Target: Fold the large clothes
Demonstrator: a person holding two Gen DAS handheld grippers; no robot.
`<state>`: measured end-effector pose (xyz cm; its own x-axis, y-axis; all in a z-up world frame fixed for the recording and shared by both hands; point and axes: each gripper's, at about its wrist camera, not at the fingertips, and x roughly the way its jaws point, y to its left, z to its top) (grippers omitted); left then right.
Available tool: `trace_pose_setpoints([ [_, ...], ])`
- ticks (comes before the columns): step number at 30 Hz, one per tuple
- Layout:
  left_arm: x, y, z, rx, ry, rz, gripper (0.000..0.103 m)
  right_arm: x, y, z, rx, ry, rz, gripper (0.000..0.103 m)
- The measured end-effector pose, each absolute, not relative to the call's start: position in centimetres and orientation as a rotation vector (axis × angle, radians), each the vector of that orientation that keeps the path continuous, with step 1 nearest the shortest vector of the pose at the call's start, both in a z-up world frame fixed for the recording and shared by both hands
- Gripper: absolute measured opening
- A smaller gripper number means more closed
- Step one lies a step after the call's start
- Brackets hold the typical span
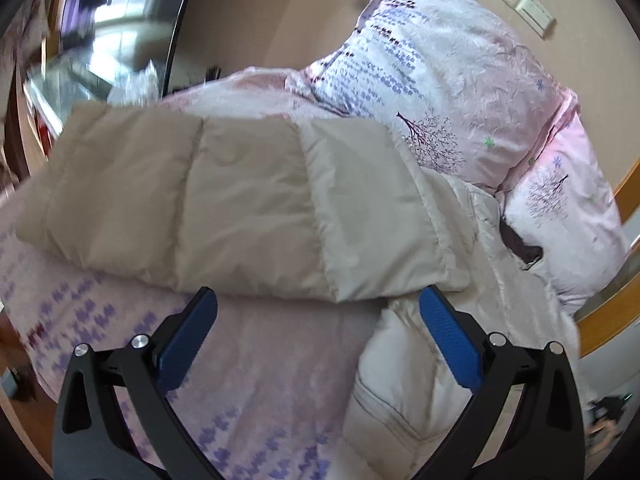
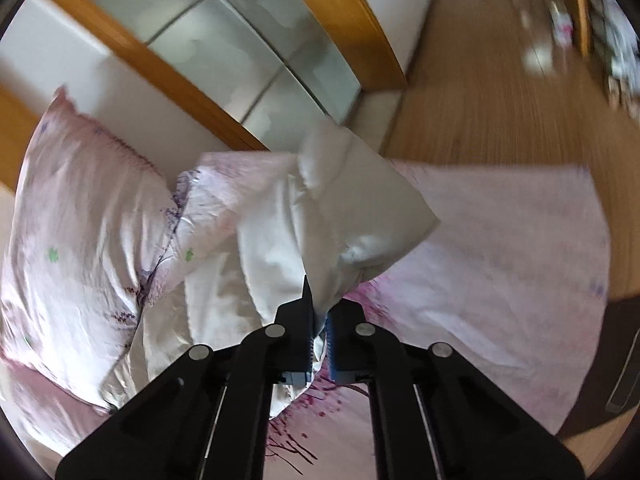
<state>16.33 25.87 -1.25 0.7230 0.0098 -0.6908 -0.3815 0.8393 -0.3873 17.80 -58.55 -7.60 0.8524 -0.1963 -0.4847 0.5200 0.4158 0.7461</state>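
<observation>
A cream quilted puffer jacket (image 1: 248,200) lies across the bed, one padded sleeve folded over the middle of the left wrist view and its body trailing to the lower right. My left gripper (image 1: 318,300) stands open just in front of the sleeve's near edge, nothing between its blue pads (image 1: 188,336). In the right wrist view my right gripper (image 2: 319,312) is shut on a fold of the same jacket (image 2: 344,216), which bunches up and lifts off the bed beyond the fingertips.
The bed carries a pink and lilac floral sheet (image 1: 256,392) and matching pillows (image 1: 440,92) against the wall. A wooden-framed glass door (image 2: 256,52) and wood floor (image 2: 500,92) lie past the bed edge. Wall sockets (image 1: 520,0) sit above the pillows.
</observation>
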Motion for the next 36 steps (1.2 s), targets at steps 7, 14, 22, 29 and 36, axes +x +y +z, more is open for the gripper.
trace_pose_setpoints([
  [7,16.6,26.2,-1.1,-0.514,0.751,0.212,0.101,19.0,-54.8,-0.5,0.795,0.287,-0.480,0.005],
  [14,15.9,27.1,-0.9,-0.547,0.717,0.208,0.101,20.4,-45.9,6.9,0.532,0.205,-0.337,0.005],
  [22,15.3,27.5,-0.8,-0.569,0.707,0.213,0.101,23.7,-30.7,12.6,0.338,0.208,0.043,0.005],
  [29,14.5,27.3,-0.2,-0.549,0.693,0.214,0.101,29.5,-17.5,10.2,0.219,0.412,0.226,0.004],
  [36,14.1,27.7,0.1,-0.527,0.695,0.210,0.101,32.2,-11.5,5.6,0.145,0.598,0.180,0.005],
])
